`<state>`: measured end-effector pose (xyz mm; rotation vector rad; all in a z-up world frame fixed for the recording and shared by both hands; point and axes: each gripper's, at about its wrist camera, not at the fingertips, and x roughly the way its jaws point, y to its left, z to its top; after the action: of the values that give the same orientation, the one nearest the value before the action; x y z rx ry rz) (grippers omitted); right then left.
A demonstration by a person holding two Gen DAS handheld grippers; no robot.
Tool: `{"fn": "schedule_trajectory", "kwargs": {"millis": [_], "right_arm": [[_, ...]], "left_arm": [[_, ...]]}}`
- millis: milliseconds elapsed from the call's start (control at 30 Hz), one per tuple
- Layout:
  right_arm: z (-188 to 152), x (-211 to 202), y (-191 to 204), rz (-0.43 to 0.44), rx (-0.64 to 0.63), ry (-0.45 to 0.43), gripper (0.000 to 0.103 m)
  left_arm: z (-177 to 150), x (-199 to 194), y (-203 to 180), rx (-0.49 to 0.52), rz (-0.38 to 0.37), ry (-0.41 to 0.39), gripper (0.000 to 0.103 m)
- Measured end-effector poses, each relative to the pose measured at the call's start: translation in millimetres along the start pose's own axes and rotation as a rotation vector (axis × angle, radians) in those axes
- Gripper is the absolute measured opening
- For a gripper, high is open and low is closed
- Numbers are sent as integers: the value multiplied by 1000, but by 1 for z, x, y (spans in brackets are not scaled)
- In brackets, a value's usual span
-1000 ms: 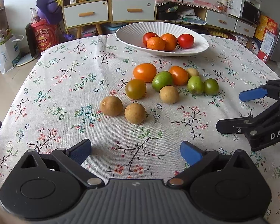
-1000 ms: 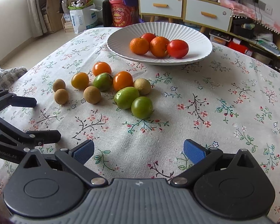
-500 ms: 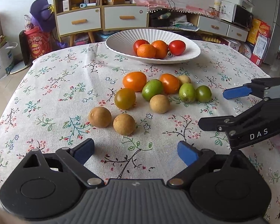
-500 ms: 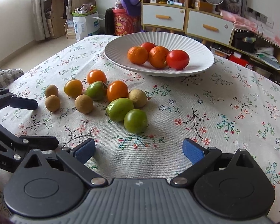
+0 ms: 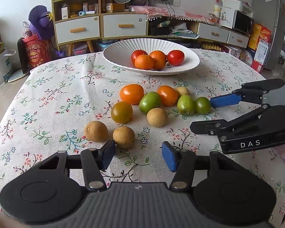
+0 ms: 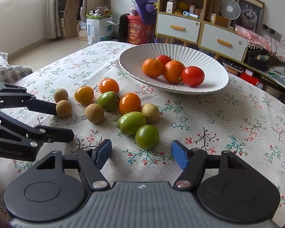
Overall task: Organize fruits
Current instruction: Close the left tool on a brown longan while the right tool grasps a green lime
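Observation:
A white ribbed plate (image 5: 119,57) (image 6: 214,70) at the table's far side holds two tangerines and two red tomatoes. Several loose fruits lie on the floral cloth in front of it: orange tomatoes, green fruits and brown longans. My left gripper (image 5: 138,155) is open and empty, just short of a brown longan (image 5: 123,136). My right gripper (image 6: 141,153) is open and empty, with a round green fruit (image 6: 147,136) just ahead between its pads. Each gripper shows in the other's view, at the right edge (image 5: 209,114) and the left edge (image 6: 60,119).
The table's far and right edges drop to the floor. Behind stand a drawer cabinet (image 5: 100,26), a red snack tin (image 5: 36,55) with a purple toy, and boxes (image 5: 260,45) at right. A grey cushion (image 6: 7,70) lies off the table's left.
Both grippers have moved forward and lower toward the loose fruits. Their jaws have narrowed a little but stay open. No fruit has moved.

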<state>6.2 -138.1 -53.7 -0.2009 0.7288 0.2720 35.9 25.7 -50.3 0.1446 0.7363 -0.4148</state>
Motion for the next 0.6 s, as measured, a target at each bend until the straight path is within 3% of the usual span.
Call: {"fn": "schedule_trajectory", "kwargs": {"millis": [267, 600], "right_arm": [[2, 0, -2, -3, 11, -9, 44], [5, 0, -5, -6, 23, -10, 36]], "left_arm": [[2, 0, 2, -12, 13, -9, 33], [4, 2, 4, -21, 19, -8, 26]]}}
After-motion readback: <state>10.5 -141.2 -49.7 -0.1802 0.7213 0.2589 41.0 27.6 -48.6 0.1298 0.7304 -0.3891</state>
